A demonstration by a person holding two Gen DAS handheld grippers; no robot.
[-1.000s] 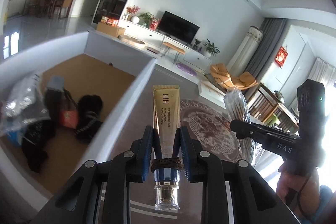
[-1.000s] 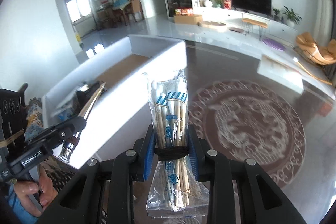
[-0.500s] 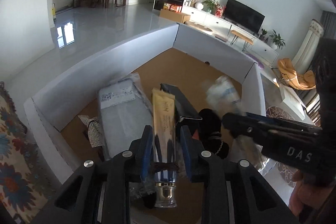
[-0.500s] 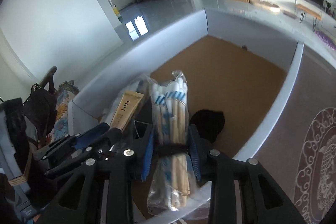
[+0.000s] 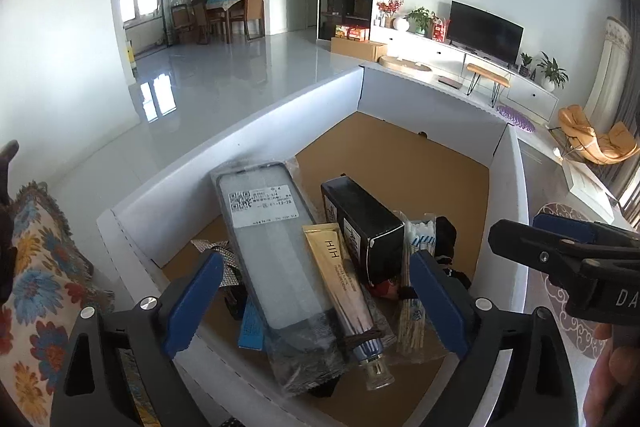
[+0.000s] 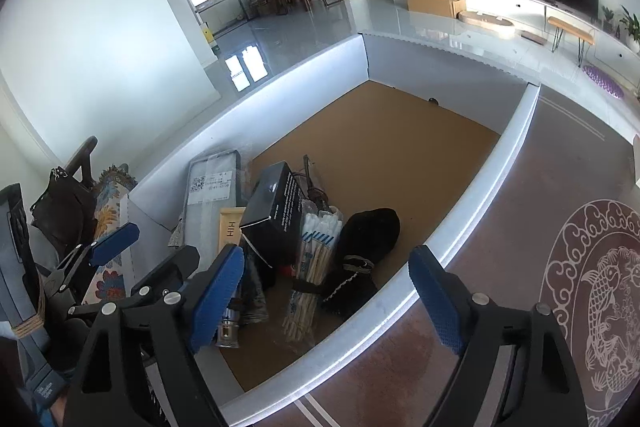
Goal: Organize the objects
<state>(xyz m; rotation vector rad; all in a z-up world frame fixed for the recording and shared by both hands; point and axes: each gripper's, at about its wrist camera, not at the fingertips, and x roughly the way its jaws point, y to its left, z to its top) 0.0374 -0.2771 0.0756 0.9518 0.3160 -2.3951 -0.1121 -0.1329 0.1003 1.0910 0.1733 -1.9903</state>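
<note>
A white box [image 5: 248, 131] with a brown floor holds several items. The gold tube [image 5: 344, 283] lies free on a grey wrapped packet [image 5: 272, 251], beside a black carton [image 5: 360, 219]. The bag of wooden sticks [image 5: 414, 267] lies to its right, next to a black fabric item [image 6: 368, 239]. My left gripper [image 5: 316, 301] hangs over the near end of the box, jaws opening wide, pads off the tube. My right gripper [image 6: 324, 301] hovers over the box's near rim [image 6: 360, 319], jaws opening, with the stick bag [image 6: 316, 251] lying loose below it.
A floral cloth [image 5: 36, 267] lies left of the box. A dark table top with a round fish pattern [image 6: 600, 291] spreads to the right. The far half of the box floor [image 6: 380, 147] is bare. A hand [image 5: 612, 379] holds the right gripper's handle.
Both grippers swung from the table over into the box, and their jaws spread wide. The gold tube and the stick bag were let go and now lie in the box.
</note>
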